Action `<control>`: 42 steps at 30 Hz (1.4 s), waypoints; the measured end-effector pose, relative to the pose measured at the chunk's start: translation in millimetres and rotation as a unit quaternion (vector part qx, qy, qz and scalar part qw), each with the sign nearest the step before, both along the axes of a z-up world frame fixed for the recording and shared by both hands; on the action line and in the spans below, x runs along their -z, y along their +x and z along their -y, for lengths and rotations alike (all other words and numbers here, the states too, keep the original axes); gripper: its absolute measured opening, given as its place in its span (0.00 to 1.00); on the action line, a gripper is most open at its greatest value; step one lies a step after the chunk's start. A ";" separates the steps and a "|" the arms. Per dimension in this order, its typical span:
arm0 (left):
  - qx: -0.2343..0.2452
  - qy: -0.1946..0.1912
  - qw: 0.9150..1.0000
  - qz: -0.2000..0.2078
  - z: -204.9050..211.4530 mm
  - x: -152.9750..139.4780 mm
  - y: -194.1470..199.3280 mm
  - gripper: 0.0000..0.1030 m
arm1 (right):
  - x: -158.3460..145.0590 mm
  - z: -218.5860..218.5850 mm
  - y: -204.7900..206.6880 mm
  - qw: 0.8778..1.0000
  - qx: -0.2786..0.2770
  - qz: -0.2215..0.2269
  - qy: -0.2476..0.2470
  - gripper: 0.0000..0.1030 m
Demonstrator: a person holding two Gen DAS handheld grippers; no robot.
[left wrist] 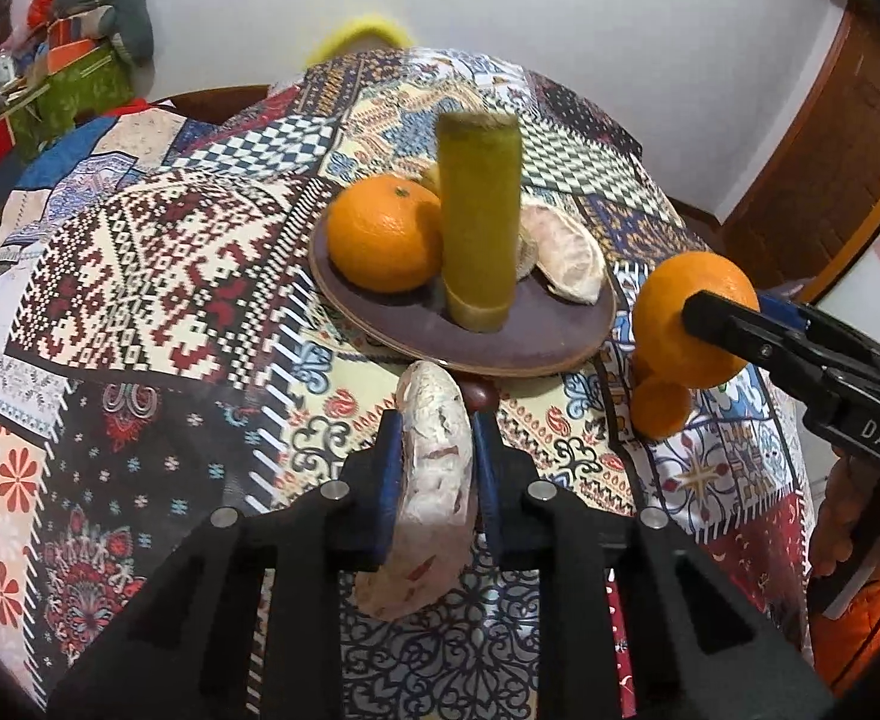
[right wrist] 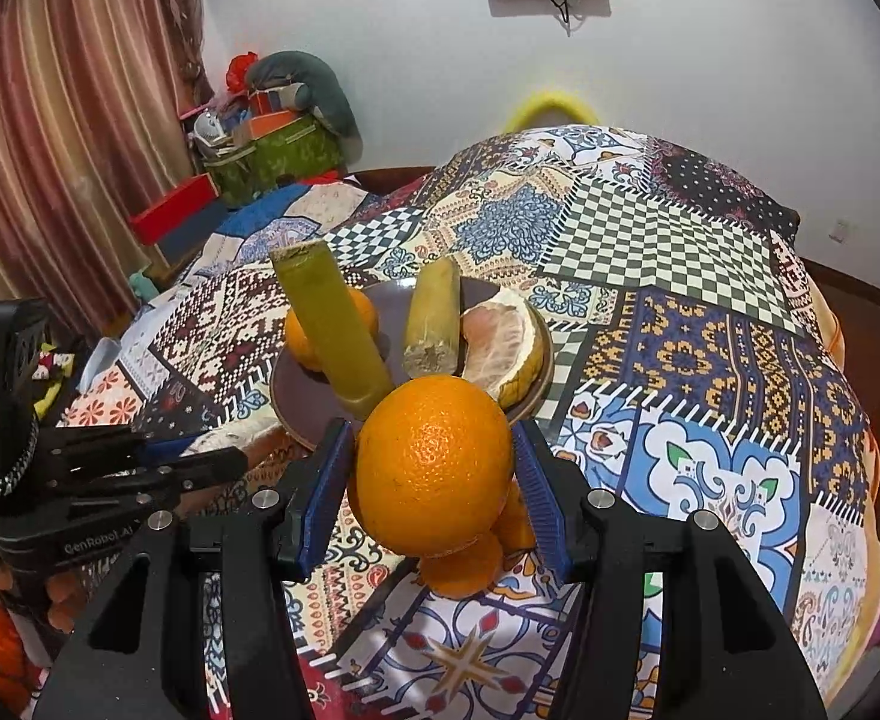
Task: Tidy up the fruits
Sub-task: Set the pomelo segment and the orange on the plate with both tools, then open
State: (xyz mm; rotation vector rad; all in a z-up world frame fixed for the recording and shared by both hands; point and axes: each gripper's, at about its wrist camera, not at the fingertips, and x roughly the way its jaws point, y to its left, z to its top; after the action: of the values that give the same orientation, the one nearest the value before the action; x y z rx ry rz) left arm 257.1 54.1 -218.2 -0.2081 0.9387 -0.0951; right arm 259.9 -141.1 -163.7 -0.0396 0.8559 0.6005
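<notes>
A dark round plate (left wrist: 500, 336) (right wrist: 296, 396) on the patterned tablecloth holds an orange (left wrist: 383, 234) (right wrist: 302, 342), an upright green sugarcane piece (left wrist: 479, 216) (right wrist: 332, 324), a second cane piece (right wrist: 434, 318) and a peeled pomelo segment (left wrist: 566, 258) (right wrist: 503, 348). My left gripper (left wrist: 434, 420) is shut on another pomelo segment (left wrist: 434, 480), just in front of the plate. My right gripper (right wrist: 431, 438) (left wrist: 734, 330) is shut on a large orange (right wrist: 434, 468) (left wrist: 674, 318), right of the plate, above small oranges (left wrist: 659, 408) (right wrist: 464, 570).
A small dark red fruit (left wrist: 479, 399) lies by the plate's near rim. The patchwork tablecloth (left wrist: 158, 276) (right wrist: 680, 300) covers the round table. Boxes and clutter (left wrist: 62, 78) (right wrist: 266, 138) stand at the far left. A wooden door (left wrist: 830, 168) is at the right.
</notes>
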 end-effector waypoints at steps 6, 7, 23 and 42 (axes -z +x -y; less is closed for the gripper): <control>-0.015 -0.001 0.999 0.037 -11.5 -24.1 -1.2 0.21 | 0.4 -2.7 9.0 1.000 0.000 0.003 -0.001 0.49; -0.017 0.000 0.999 0.045 -12.1 -29.5 1.1 0.21 | -0.1 -3.3 11.5 1.000 0.000 0.004 0.001 0.49; -0.025 -0.015 0.996 0.085 1.4 -40.1 76.4 0.21 | 15.2 -21.6 49.7 1.000 -0.010 0.002 -0.005 0.49; -0.007 -0.005 0.998 0.056 16.8 -9.2 98.1 0.28 | 28.7 -29.6 49.2 0.999 -0.043 -0.014 -0.024 0.50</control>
State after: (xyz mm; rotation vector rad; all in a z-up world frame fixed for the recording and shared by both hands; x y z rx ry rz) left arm 355.2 37.3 -209.0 -0.2154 0.8259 -0.0976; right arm 309.1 -111.4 -192.5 -0.1133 0.9000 0.6627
